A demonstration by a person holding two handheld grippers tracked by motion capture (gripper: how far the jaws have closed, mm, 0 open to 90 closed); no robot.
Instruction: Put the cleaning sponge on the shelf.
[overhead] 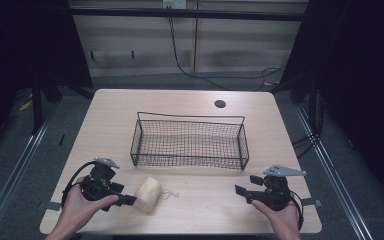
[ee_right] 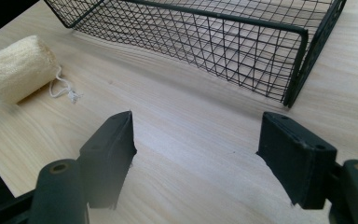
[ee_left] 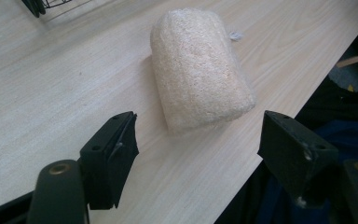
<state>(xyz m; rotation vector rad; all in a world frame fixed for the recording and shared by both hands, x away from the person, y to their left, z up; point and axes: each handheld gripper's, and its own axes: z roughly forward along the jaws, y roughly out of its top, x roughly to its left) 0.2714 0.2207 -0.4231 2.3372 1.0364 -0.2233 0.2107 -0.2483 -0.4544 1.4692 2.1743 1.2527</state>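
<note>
left gripper (ee_left: 196,140) at the table's (overhead: 200,215) near-left corner, jaws parted, nothing between the pads; loofah (ee_left: 198,70) lies just ahead of them by the near edge, string toward the middle. right gripper (ee_right: 196,140) at the near-right corner, jaws wide, empty. wire basket (overhead: 190,142) mid-table.

A pale, rough loofah (overhead: 148,194) is lying on its side near the table's front edge, its white string trailing rightward.
</note>
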